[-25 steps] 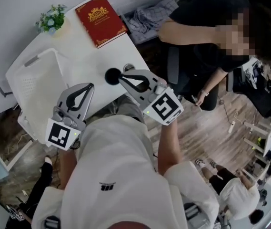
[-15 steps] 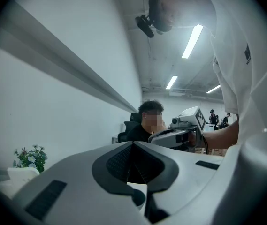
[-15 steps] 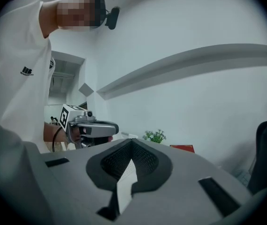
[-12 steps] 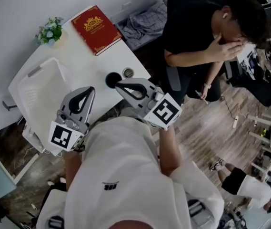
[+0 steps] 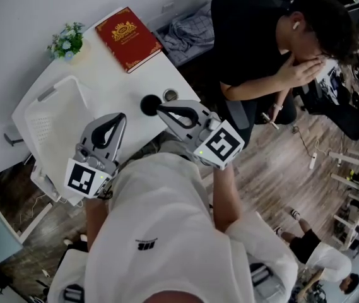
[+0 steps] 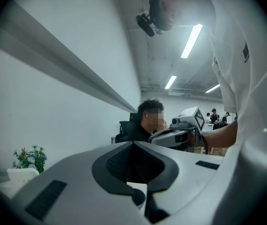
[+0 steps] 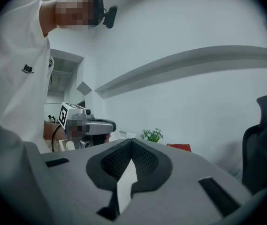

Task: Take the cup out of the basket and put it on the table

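Head view: White table [image 5: 110, 74] occupies the upper left, with a wooden floor [image 5: 274, 169] to its right, where a seated person [image 5: 261, 43] in black leans on one hand. A white basket [image 5: 47, 128] stands at the table's left edge. At the far side lie a red book [image 5: 127, 33] and a small potted plant [image 5: 65, 40]. The cup [image 5: 149, 104], dark and seen from above, stands on the table outside the basket, near the front edge, just beside a small round object [image 5: 170, 95]. The right gripper [image 5: 159, 109] points at the cup, with its tips at the cup's rim; whether they touch cannot be told. The left gripper [image 5: 121, 114] is held beside it, over the basket's near right corner.

Left gripper view: The jaws are pressed together with nothing between them. Beyond them are a pale wall [image 6: 53, 102], the plant at lower left, the seated person and the right gripper at right, with ceiling lights [image 6: 192, 40] above.

Right gripper view: The jaws are likewise pressed together and pinch nothing; only a sliver of white table shows behind them. The left gripper appears at left, the plant and the book farther back, and a dark chair [image 7: 264, 139] at the right edge. The cup is not seen in this view.
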{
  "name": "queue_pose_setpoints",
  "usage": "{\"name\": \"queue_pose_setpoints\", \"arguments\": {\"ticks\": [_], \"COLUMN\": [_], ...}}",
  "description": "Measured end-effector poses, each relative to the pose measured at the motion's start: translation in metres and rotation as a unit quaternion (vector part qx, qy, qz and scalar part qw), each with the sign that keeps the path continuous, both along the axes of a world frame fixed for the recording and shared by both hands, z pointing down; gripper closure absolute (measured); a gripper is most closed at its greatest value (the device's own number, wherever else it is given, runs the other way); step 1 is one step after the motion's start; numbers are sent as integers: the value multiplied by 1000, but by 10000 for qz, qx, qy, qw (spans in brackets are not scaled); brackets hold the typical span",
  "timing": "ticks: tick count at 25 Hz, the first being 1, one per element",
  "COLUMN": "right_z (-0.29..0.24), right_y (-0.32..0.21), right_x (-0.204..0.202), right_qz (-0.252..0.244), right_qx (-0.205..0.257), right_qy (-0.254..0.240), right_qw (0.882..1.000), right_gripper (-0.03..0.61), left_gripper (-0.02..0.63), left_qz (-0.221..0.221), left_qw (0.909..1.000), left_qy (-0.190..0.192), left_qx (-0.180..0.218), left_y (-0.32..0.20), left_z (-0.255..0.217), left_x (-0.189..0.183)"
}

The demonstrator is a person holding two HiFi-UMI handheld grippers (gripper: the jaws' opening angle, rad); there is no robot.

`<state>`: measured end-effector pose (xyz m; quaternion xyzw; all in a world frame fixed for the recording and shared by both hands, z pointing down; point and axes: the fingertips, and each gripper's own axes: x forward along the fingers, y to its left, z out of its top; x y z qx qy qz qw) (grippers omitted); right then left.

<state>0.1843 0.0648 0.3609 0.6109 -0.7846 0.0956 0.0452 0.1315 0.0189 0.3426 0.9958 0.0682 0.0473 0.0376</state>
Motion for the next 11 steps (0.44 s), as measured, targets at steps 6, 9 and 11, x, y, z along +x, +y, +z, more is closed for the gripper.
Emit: {"name": "queue_pose_setpoints", "arguments": {"ticks": [6,9,11], "right_z": [5,7,8], "right_y": [1,-1,-2], "right_x": [1,2,2], "right_qz": [7,-20,-46], "right_qx": [-68,-88,-96], "right_qy": [1,50,89], "right_qw": [10000,9999,9999], "right_gripper": [566,566,566], "left_gripper": [603,603,603], "left_qz": [-9,-16,-24], "left_qw": [10000,10000,10000], "left_qy": [-85,-74,-72], "left_qx": [-32,-41,-48], "left_y": [1,-2,-3], "left_z": [4,5,5], "left_x": [1,1,2]}}
